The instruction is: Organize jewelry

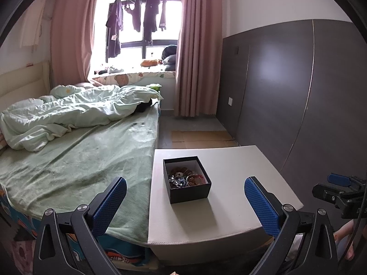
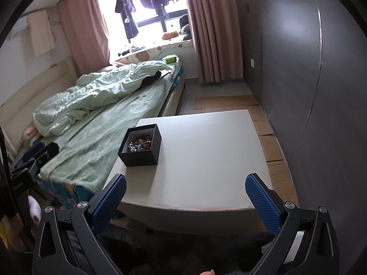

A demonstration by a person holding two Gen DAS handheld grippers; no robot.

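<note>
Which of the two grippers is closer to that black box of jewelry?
Left, by a little. The left gripper hangs open facing the black box, almost straight ahead. The right gripper is open too, with the box off to its left.

No writing, label, brand or number can be read anywhere in either view.

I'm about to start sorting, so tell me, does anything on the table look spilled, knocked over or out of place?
Nothing stands out. The open black square box sits upright on the white table, with the tangled beaded jewelry all inside it. Nothing has spilled, and both tongs are open and empty.
</note>
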